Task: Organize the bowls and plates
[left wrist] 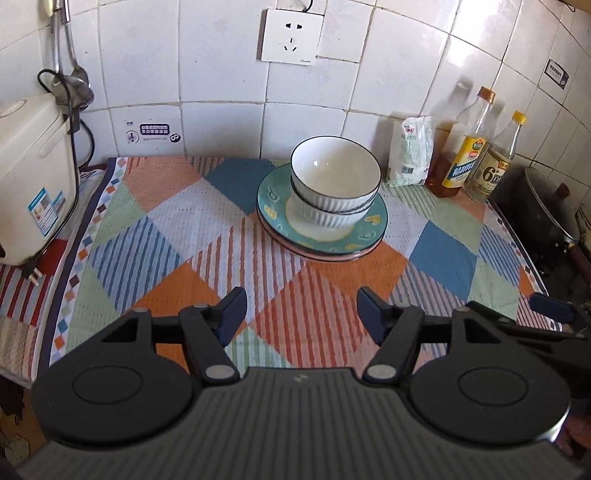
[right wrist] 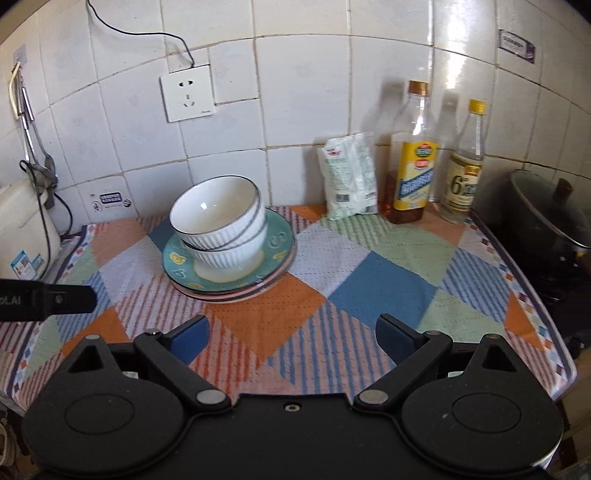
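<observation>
Counter inventory, left to right: white rice cooker [left wrist: 33, 177], unplugged, its plug lying on the patchwork cloth [left wrist: 229, 236]; wall socket [left wrist: 291, 35] above, brand mark too small to read; two ribbed white bowls [left wrist: 334, 177] nested on a teal plate [left wrist: 321, 229], itself atop a pink plate, all gathered near the back wall, apparently the finished stack; white packet [left wrist: 410, 151]; amber bottle with yellow label [left wrist: 467, 147], text unreadable; clear bottle [left wrist: 495, 162] marked "6°"; dark lidded wok [left wrist: 546, 206]. Left gripper [left wrist: 301, 314] jaws apart, nothing between them; right gripper [right wrist: 291, 339] jaws apart, empty; both well short of the stack, probably withdrawn after stacking
</observation>
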Tool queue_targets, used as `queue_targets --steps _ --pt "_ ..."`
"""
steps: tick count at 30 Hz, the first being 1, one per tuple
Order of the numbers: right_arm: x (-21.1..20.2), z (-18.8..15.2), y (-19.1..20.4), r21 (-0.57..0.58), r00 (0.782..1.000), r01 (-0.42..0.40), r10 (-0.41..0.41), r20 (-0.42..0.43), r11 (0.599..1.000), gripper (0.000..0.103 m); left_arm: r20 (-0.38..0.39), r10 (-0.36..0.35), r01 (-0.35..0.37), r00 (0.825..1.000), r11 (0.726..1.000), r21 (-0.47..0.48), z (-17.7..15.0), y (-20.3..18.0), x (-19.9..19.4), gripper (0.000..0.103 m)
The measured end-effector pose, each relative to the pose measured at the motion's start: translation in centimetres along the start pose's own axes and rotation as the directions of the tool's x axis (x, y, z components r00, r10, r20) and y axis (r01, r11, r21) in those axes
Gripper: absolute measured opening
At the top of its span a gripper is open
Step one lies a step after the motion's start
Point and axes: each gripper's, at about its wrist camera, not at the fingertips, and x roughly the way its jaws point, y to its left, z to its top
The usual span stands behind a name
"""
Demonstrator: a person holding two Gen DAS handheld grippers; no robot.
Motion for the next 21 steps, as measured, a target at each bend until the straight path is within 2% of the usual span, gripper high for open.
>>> queue_targets --steps 3,7,11,15,21 --pt "-0.9 -0.6 -0.7 0.0 1.0 0.015 -0.015 -0.017 1.0 0.099 0.014 0.029 -0.029 0.999 1.0 -0.013 -0.5 0.2 -0.5 0.068" --pt "-2.1 -1.2 -1.6 0.002 0.999 0.038 -0.037 -0.031 0.999 0.099 0.047 0.067 -0.067 0.997 0.998 0.004 -1.0 -0.1 -1.3 0.076" --pt "-3.2 -1.8 -2.1 0.012 0.998 0.049 -0.049 -0.035 0.999 0.099 0.071 0.122 -0.123 0.99 0.992 0.019 -1.4 -0.6 -2.3 0.077" --pt "-4.2 -2.4 -2.5 0.033 0.998 0.042 -0.04 -0.045 0.999 0.099 0.085 0.091 -0.092 0.992 0.996 0.013 -2.2 -1.1 -3.7 0.079" --pt "-5.7 -3.1 -2.1 0.025 0.999 0.038 -0.038 -0.035 0.999 0.099 0.058 0.075 -0.077 0.996 0.996 0.035 -3.9 -2.1 -5.0 0.08"
